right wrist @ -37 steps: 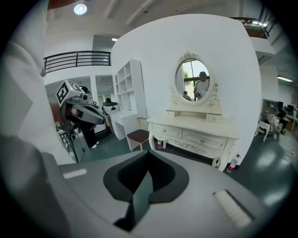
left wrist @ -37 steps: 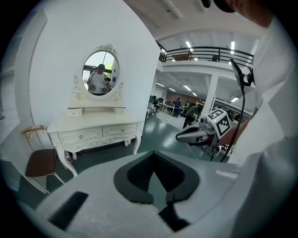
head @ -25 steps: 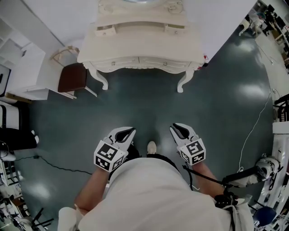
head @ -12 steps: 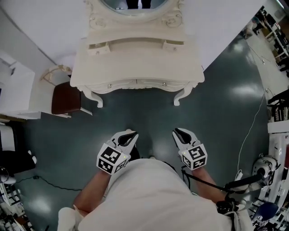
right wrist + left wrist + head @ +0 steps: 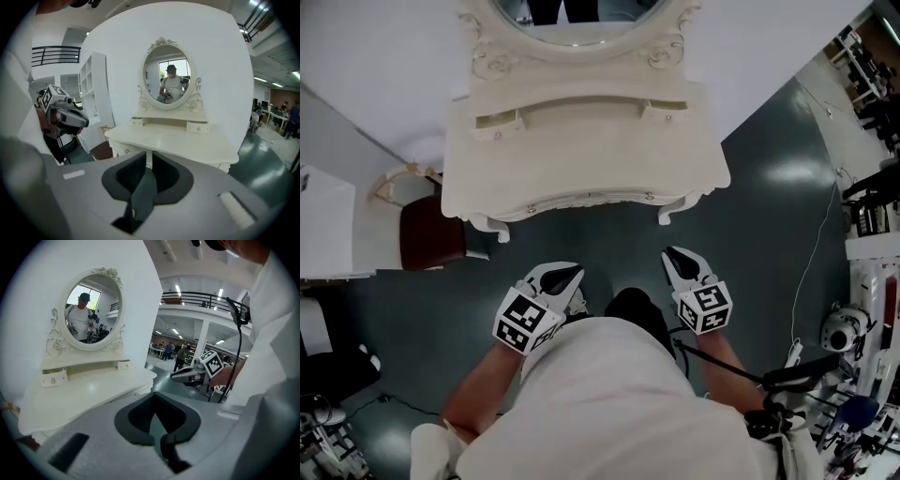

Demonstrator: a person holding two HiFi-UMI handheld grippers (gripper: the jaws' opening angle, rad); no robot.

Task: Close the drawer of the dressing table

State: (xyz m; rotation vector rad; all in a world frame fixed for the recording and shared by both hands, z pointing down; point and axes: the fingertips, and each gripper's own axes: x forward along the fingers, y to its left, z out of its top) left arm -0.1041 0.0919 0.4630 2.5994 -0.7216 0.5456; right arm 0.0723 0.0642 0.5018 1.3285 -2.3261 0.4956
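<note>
Your dressing table (image 5: 581,150) stands ahead of you against the white wall (image 5: 384,56), apart from both hand-held grippers. On its worktop, under the mirror (image 5: 577,11), sit two small drawers, the left drawer (image 5: 498,121) and the right drawer (image 5: 666,110). No view looks into either, and you cannot tell whether one juts out further. Your left hand-held gripper (image 5: 565,278) is slightly spread and empty. Your right hand-held gripper (image 5: 677,255) has just been narrowing to a slit, with nothing between its jaws.

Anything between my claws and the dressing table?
Nothing visible: only bare floor separates the left claw and the right claw from the dressing table. The brown chair stands off to the left.
</note>
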